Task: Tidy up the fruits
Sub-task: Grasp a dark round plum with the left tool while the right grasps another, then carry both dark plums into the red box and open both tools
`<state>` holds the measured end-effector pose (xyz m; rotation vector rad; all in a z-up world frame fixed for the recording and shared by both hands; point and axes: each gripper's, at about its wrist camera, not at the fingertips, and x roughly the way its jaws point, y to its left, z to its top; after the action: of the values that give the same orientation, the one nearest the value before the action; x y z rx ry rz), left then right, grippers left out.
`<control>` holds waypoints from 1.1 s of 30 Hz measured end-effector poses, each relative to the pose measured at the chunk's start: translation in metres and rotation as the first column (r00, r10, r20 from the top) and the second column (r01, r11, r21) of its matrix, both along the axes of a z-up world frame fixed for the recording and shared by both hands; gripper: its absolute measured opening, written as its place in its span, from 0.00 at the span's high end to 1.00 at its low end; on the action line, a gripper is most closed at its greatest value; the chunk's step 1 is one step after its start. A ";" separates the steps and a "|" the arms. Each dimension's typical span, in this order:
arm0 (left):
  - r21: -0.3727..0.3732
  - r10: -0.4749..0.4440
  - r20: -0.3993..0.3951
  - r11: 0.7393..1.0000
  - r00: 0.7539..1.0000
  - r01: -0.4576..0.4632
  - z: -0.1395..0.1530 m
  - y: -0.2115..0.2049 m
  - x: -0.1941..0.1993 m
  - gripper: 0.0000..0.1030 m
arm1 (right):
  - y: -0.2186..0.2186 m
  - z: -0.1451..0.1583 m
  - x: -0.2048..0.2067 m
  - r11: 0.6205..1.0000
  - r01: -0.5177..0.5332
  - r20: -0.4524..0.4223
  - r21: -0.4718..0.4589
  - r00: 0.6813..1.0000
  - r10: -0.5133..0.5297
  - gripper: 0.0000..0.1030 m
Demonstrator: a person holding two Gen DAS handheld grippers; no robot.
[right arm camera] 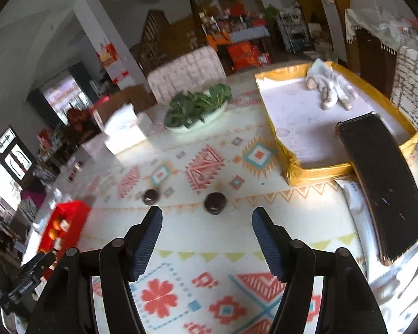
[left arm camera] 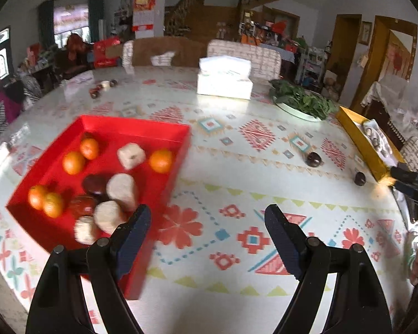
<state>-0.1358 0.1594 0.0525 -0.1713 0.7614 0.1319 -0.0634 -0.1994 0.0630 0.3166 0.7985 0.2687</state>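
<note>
Our left claw [left arm camera: 207, 217] hangs above the table [left arm camera: 237, 167] with its jaws apart and nothing between them; its left finger covers the near corner of the red tray [left arm camera: 131, 130]. In that tray we count about five oranges [left arm camera: 160, 161], several pale wrapped fruits [left arm camera: 131, 156] and a couple of dark red ones [left arm camera: 93, 183], though motion blur smears the nearest pieces and we cannot tell exactly what they are.

Our right claw [right arm camera: 207, 221] is also spread wide and empty, hovering just short of a dark round fruit [right arm camera: 215, 203] that lies on the patterned cloth. A second dark fruit [right arm camera: 150, 196] sits to its left, well apart from the red tray [right arm camera: 67, 220], which is only partly visible from this side.

The yellow tray [right arm camera: 317, 172] holds a crumpled pale cloth [right arm camera: 330, 87], and a black phone-like slab [right arm camera: 381, 183] leans across its near edge; its face shows nothing we can read. A bowl of greens [right arm camera: 197, 105] and a white tissue box [left arm camera: 224, 79] stand farther back. The printing on the box and the red posters in the room are too blurred for us to read.
</note>
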 end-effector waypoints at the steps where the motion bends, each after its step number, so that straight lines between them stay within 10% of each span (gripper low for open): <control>1: -0.004 -0.010 0.000 1.000 1.000 0.010 0.001 -0.002 0.002 0.20 | 0.003 -0.004 0.009 1.000 -0.002 -0.020 -0.015 1.000 0.002 0.30; 16: -0.100 -0.224 -0.065 0.971 0.972 0.217 -0.009 -0.068 0.109 0.24 | 0.050 -0.048 0.072 0.971 -0.068 -0.113 -0.231 0.993 0.042 0.71; 25: -0.031 -0.302 -0.140 0.953 0.943 0.300 -0.037 -0.132 0.170 0.34 | 0.029 -0.043 0.068 0.991 -0.054 -0.108 -0.125 0.993 0.041 0.72; 28: -0.024 -0.305 -0.160 0.952 0.939 0.305 -0.046 -0.136 0.179 0.65 | 0.026 -0.042 0.067 0.994 -0.056 -0.109 -0.097 0.993 0.046 0.71; 33: -0.016 -0.309 -0.134 0.951 0.942 0.310 -0.040 -0.135 0.172 0.77 | 0.028 -0.038 0.064 0.994 -0.061 -0.090 -0.093 0.995 0.053 0.71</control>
<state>0.0359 0.0243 0.0125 -0.0356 0.9134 -0.1556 0.0007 -0.1718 0.0248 0.2169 0.9043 0.2710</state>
